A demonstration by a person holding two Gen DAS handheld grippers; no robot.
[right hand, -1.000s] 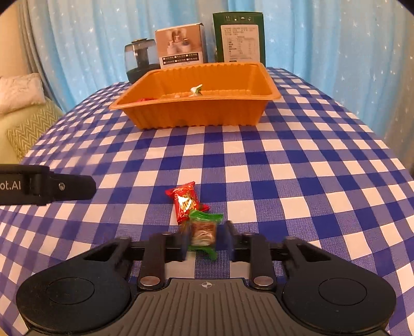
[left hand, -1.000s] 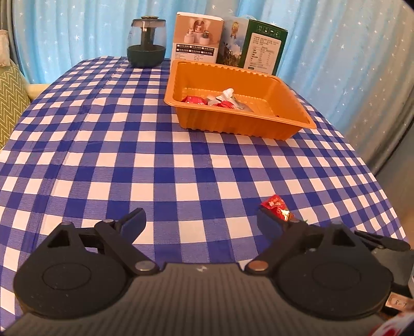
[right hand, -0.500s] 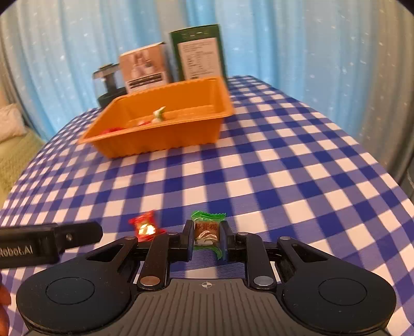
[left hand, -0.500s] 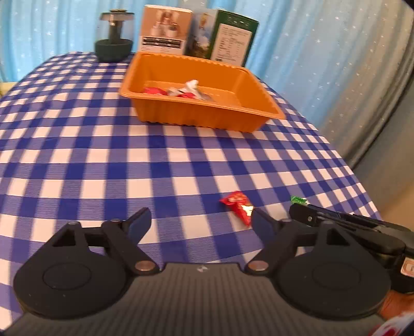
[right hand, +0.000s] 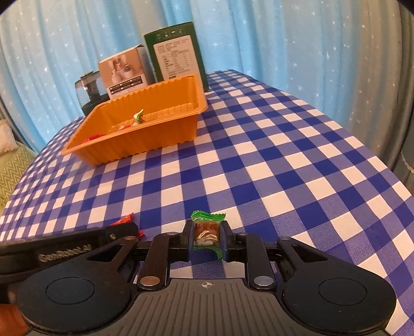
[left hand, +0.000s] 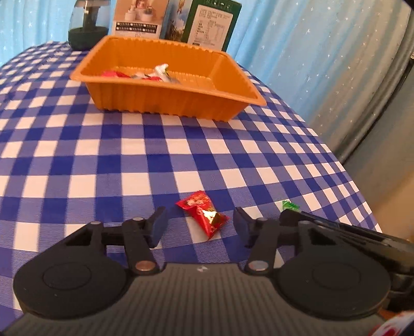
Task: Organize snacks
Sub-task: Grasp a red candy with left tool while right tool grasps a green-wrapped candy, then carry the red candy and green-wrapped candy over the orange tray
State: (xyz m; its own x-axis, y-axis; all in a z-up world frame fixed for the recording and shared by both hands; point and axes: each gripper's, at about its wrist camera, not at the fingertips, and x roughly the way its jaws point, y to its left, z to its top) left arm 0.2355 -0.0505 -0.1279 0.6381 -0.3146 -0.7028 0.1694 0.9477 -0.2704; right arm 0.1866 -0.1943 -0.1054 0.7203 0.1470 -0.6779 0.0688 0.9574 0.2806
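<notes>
A red wrapped snack (left hand: 203,213) lies on the blue checked tablecloth (left hand: 103,160), between the open fingers of my left gripper (left hand: 200,223), which straddles it without touching. My right gripper (right hand: 205,236) is shut on a green wrapped snack (right hand: 207,231) and holds it just above the cloth. The green wrapper's tip (left hand: 289,206) shows in the left wrist view, and the red snack's end (right hand: 124,221) peeks out behind the left gripper's body in the right wrist view. The orange tray (left hand: 233,90) farther back holds several wrapped snacks (left hand: 155,75); it also shows in the right wrist view (right hand: 145,142).
Behind the tray stand a dark round jar (left hand: 88,28), a white box (left hand: 141,18) and a green box (left hand: 212,24). The table's right edge (left hand: 362,196) drops off near the grippers. A cushion (right hand: 13,175) lies to the left.
My left gripper has moved right and forward until the red snack sits between its fingers, which have narrowed a little. My right gripper has lifted the green snack and swung to the right.
</notes>
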